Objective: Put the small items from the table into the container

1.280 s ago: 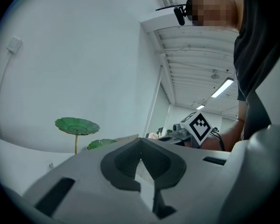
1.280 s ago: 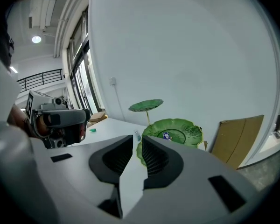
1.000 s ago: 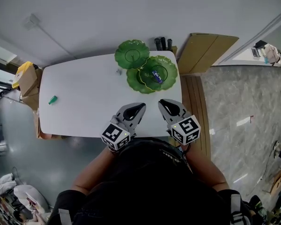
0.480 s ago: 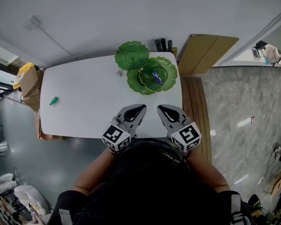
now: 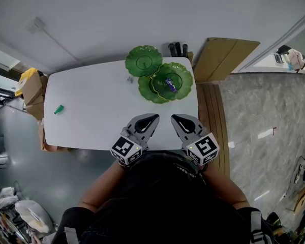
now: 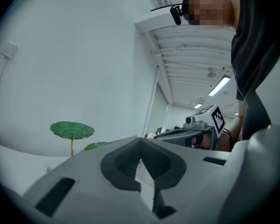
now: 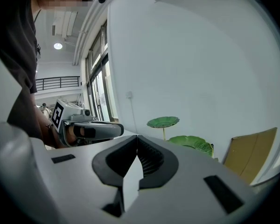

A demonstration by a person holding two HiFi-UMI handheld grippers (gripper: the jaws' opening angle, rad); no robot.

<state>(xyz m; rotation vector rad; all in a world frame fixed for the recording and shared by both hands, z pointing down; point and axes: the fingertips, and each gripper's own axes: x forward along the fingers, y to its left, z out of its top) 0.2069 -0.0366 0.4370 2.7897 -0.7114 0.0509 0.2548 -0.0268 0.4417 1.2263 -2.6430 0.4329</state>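
Near lower centre, left tongs [image 5: 151, 117] and right tongs [image 5: 176, 118] sit closed, empty; nudging the green piece [image 5: 58, 109] could roll it off the desk [image 5: 91, 95].

**Head view.** Mounted on the person's head, above and behind the near edge of the white table [image 5: 91, 100], and facing steeply down. The whole tabletop is in frame. The green leaf-dish stand [image 5: 142, 60] sits far from the lens at the table's far edge.

**Left gripper view.** Rides on the left gripper [image 5: 151, 118], low and close to table level. It faces along its own jaws toward the stand, which is distant and left of the jaw line.

**Right gripper view.** Rides on the right gripper [image 5: 176, 118], equally low and facing the stand. Here the stand is distant and right of the jaw line.

**Shared.** All three views hold the stand. Each gripper view catches the other gripper at its side, and the head view holds both on the near side of the stand.
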